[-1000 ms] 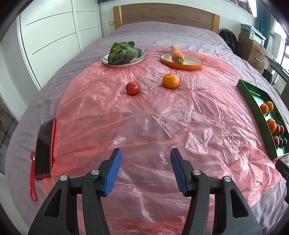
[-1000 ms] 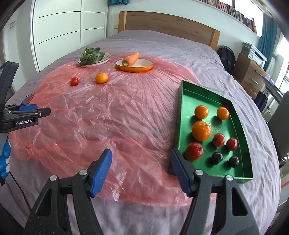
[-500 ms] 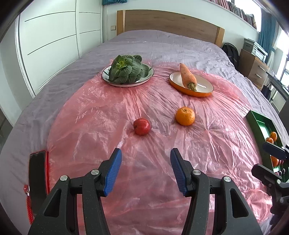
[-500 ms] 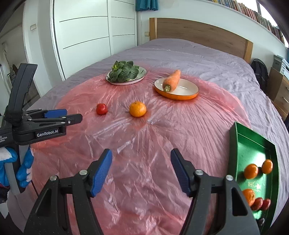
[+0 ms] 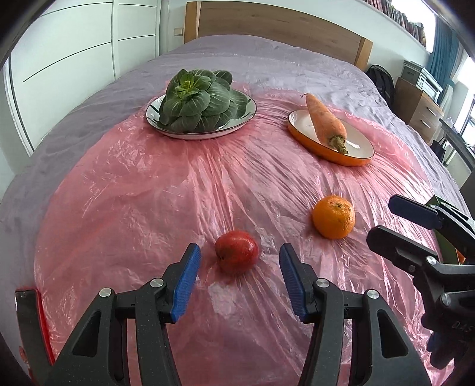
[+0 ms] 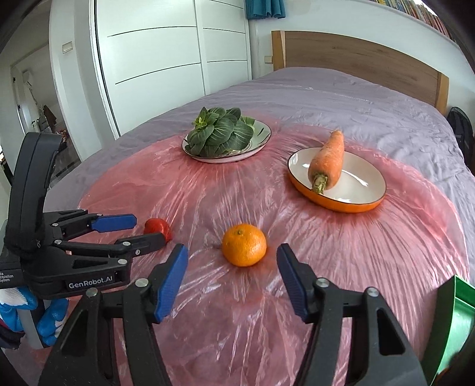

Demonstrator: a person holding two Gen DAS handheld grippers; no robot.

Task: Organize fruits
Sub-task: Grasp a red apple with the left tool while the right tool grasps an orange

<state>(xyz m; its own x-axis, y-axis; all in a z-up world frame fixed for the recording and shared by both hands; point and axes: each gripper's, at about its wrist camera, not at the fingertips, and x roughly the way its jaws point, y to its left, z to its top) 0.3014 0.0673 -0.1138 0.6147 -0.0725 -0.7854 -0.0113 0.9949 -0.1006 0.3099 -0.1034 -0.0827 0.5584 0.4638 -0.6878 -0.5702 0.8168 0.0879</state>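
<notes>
Left gripper (image 5: 237,276) jaws spread, red fruit (image 5: 236,251) framed between, untouched. Right gripper (image 6: 233,274) jaws spread, tangerine (image 6: 244,248) framed, untouched.

A wide bed (image 5: 282,59) with a grey-purple cover fills the room; a crinkled pink plastic sheet (image 5: 148,193) is spread over its near part; a wooden headboard (image 5: 267,23) stands against a pale wall (image 6: 341,17); white wardrobe doors (image 6: 166,59) with thin dark grooves run along one side; a teal curtain (image 6: 264,7) hangs above them; a wooden drawer unit (image 5: 421,104) stands on the other side, a black backpack (image 5: 383,80) next to it; books line a high shelf (image 5: 397,17); daylight enters by a window (image 5: 466,77) near another teal curtain (image 5: 442,47).
</notes>
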